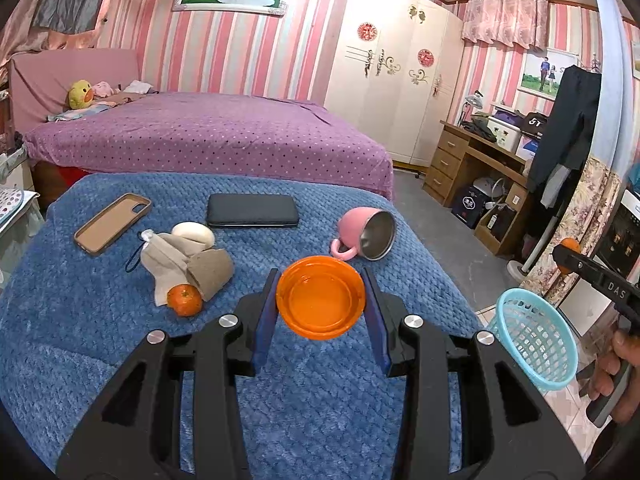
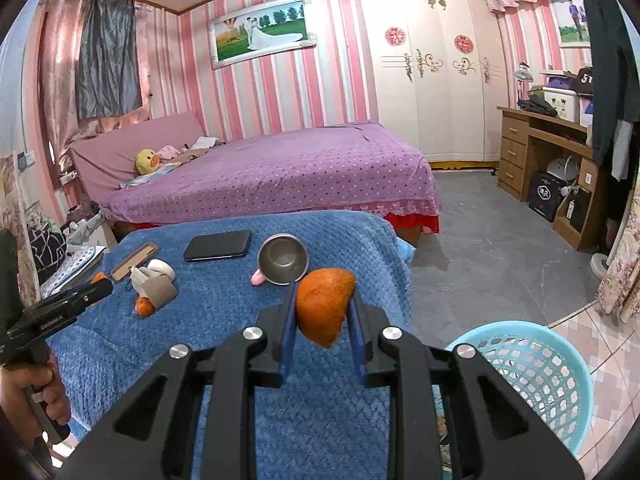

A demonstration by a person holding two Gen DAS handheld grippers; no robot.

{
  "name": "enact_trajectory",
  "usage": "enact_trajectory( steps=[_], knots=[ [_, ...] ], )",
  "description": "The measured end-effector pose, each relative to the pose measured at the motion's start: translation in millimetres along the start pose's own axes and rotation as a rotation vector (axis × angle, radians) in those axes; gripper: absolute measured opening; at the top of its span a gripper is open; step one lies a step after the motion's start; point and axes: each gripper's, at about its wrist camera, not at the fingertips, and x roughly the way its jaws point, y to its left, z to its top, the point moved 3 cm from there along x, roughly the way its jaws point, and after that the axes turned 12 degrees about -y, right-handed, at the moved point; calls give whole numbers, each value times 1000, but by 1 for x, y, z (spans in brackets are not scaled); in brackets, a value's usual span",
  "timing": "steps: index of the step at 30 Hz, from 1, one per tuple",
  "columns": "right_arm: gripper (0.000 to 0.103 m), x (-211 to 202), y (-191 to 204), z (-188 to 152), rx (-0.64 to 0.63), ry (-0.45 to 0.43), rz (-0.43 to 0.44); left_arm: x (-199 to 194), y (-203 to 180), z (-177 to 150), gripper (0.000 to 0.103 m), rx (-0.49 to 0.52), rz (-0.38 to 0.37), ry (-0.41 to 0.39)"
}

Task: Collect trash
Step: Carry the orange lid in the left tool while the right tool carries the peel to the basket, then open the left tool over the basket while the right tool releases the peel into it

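Observation:
My left gripper [image 1: 320, 300] is shut on an orange plastic lid [image 1: 321, 297] and holds it above the blue blanket [image 1: 100, 320]. My right gripper [image 2: 322, 308] is shut on a piece of orange peel [image 2: 325, 304], above the blanket's right side. In the left wrist view it shows at the far right [image 1: 568, 258] with the peel. A light blue mesh basket [image 2: 532, 376] stands on the floor to the right of the table, also in the left wrist view [image 1: 536, 336]. A whole mandarin [image 1: 184, 300] lies beside a beige pouch [image 1: 188, 264].
On the blanket lie a tipped pink mug [image 1: 366, 236], a black phone [image 1: 252, 210], a brown phone case [image 1: 114, 222] and a white round object [image 1: 194, 232]. A purple bed [image 1: 208, 132] stands behind. A wooden desk [image 2: 548, 148] stands at the right.

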Motion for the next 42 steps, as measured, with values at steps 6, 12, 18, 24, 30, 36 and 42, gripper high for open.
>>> enact_trajectory(
  steps=[6, 12, 18, 24, 30, 36, 42],
  knots=[
    [24, -8, -24, 5, 4, -16, -63, 10, -36, 3, 38, 32, -47, 11],
    [24, -23, -74, 7, 64, -25, -171, 24, -103, 6, 38, 53, -148, 21],
    [25, -37, -119, 3, 144, -33, -239, 41, -193, -8, 38, 94, -279, 63],
    [79, -56, -151, 1, 161, -98, -366, 58, -262, -29, 38, 122, -370, 118],
    [79, -90, -195, 0, 287, -201, -473, 76, -310, -52, 64, 124, -482, 211],
    [79, -89, -199, 0, 308, -219, -449, 68, -324, -46, 86, 200, -464, 163],
    [79, -70, -156, 8, 245, -215, -321, 57, -222, -23, 86, 201, -292, 113]
  ],
)
